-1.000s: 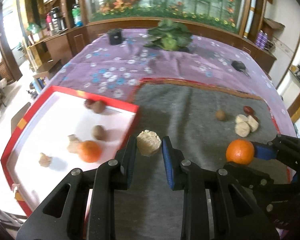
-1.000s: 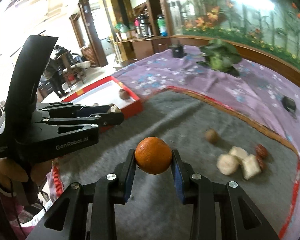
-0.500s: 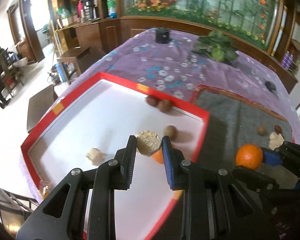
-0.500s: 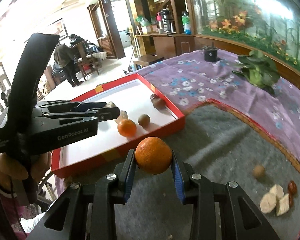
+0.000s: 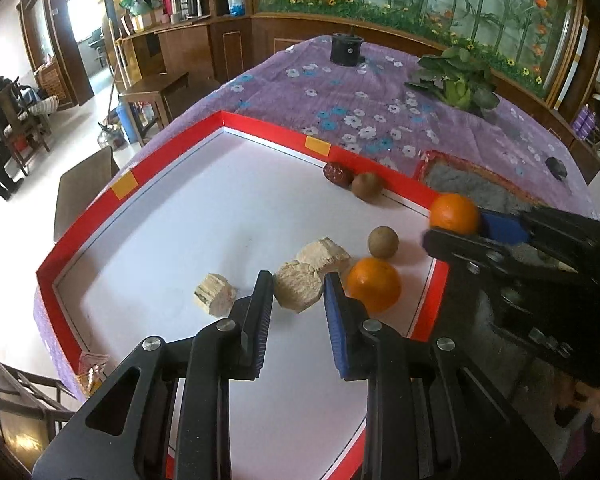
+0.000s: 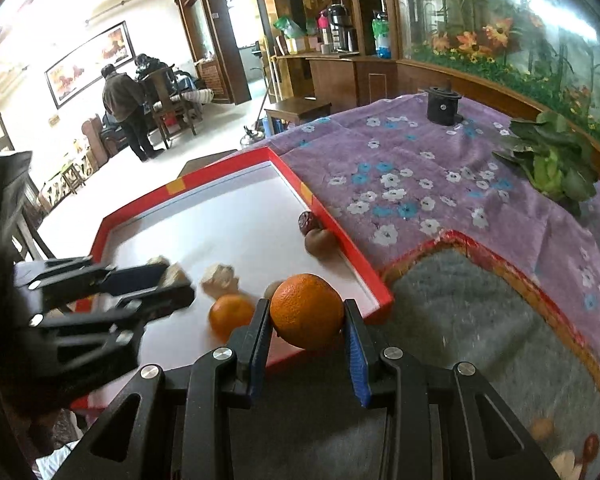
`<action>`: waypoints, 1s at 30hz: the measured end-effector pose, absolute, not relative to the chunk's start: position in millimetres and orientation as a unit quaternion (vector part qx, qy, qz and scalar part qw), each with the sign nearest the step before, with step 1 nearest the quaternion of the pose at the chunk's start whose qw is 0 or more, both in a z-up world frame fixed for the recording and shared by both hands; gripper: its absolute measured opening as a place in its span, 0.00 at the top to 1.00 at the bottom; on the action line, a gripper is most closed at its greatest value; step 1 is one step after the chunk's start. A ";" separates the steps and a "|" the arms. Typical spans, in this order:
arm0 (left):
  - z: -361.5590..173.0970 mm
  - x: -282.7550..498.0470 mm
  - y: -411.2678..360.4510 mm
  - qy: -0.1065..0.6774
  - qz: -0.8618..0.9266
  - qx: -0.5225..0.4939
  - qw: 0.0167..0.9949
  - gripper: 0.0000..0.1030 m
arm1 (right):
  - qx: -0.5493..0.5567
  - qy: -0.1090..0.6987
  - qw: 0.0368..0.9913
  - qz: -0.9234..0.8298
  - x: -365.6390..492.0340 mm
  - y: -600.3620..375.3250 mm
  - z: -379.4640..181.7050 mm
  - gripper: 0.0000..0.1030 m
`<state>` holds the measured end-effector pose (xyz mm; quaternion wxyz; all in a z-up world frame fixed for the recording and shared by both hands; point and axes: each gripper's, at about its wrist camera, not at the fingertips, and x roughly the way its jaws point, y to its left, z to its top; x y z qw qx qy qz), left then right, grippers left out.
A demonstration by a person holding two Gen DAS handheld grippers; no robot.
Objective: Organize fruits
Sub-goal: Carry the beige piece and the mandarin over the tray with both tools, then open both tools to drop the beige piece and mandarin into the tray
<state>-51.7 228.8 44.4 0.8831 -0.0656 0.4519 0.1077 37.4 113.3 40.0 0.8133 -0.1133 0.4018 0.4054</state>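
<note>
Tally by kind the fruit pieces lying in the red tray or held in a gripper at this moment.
Round orange oranges: 2, one lying in the tray, one held
Pale beige chunks: 3, one held
Brown round fruits: 2
Dark red date: 1
Total: 8

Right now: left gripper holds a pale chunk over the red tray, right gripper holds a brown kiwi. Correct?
Not quite. The right gripper is shut on an orange, not a kiwi; the right wrist view shows it between the pads. The rest stands: the left gripper holds the pale chunk over the red tray.
</note>
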 end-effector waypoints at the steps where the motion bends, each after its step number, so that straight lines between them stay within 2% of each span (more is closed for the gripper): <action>1: 44.6 -51.7 228.2 0.452 0.110 -0.061 0.883 0.75 | -0.115 0.404 0.813 0.403 41.6 116.2 37.9 0.67; 14: 34.0 -45.9 233.6 0.478 0.129 -0.062 0.866 0.75 | -0.109 0.424 0.806 0.398 63.3 128.2 24.6 0.67; 16: 33.3 -45.5 234.1 0.481 0.132 -0.065 0.864 0.75 | -0.119 0.420 0.807 0.398 59.5 129.5 26.4 0.65; 18: 33.0 -45.7 235.3 0.483 0.136 -0.069 0.862 0.66 | -0.120 0.418 0.807 0.400 54.8 128.6 28.6 0.59; 20: 34.8 -46.6 236.2 0.479 0.137 -0.074 0.864 0.48 | -0.119 0.416 0.806 0.403 50.9 125.9 31.3 0.59; 21: 36.5 -47.8 236.2 0.475 0.137 -0.076 0.866 0.46 | -0.118 0.417 0.806 0.403 49.9 124.6 32.1 0.59; 30: 41.1 -50.7 224.5 0.471 0.142 -0.077 0.867 0.45 | -0.098 0.395 0.822 0.397 26.1 87.3 53.3 0.57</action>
